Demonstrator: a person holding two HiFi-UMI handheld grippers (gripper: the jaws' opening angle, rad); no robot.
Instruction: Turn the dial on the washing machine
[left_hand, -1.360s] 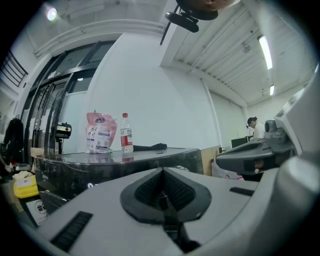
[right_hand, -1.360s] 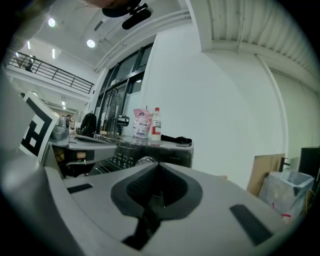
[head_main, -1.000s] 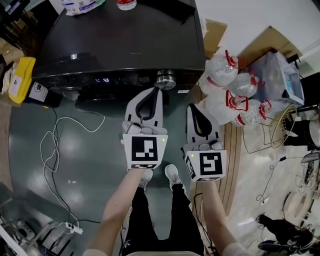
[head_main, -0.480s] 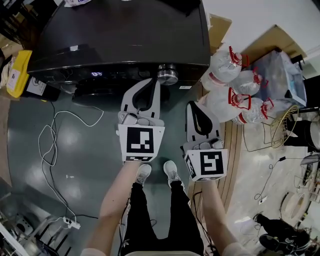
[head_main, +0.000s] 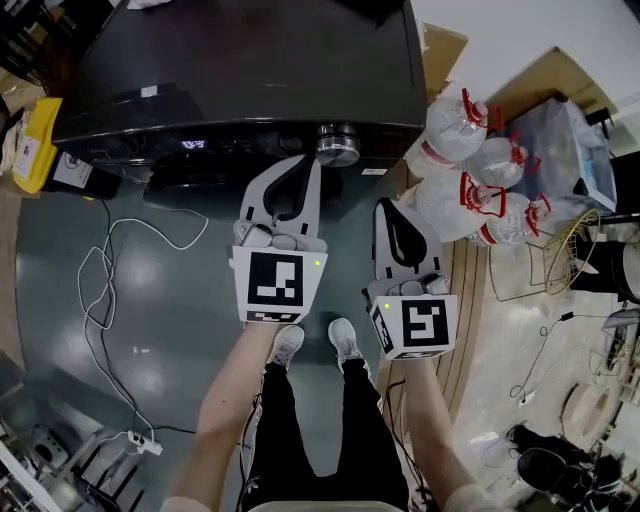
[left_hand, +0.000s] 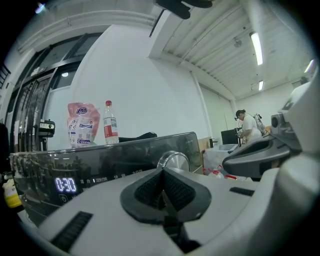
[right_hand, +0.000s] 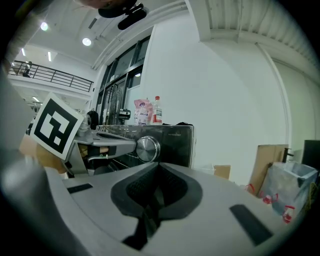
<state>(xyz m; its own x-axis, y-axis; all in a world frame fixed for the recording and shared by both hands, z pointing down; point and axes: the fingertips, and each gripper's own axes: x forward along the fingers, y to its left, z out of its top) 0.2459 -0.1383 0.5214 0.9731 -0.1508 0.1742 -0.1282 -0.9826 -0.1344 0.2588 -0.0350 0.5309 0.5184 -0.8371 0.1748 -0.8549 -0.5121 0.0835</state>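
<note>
The black washing machine (head_main: 240, 80) stood before the person, control panel toward them. The left gripper (head_main: 311, 168) hung just short of the panel, jaws pressed together on nothing. The right gripper (head_main: 386, 212), further back, was likewise closed and empty. The dial (head_main: 337, 146) sat at the panel's right end, near the left gripper's tip. Rigid and smooth like polished metal, it would probably slip under a light pinch, so its rim wanted firm clamping from opposite sides.

Glowing timer on the washing machine (left_hand: 130, 152)
Its display (left_hand: 66, 184), lower left of the left gripper view, reads 0:30.
</note>
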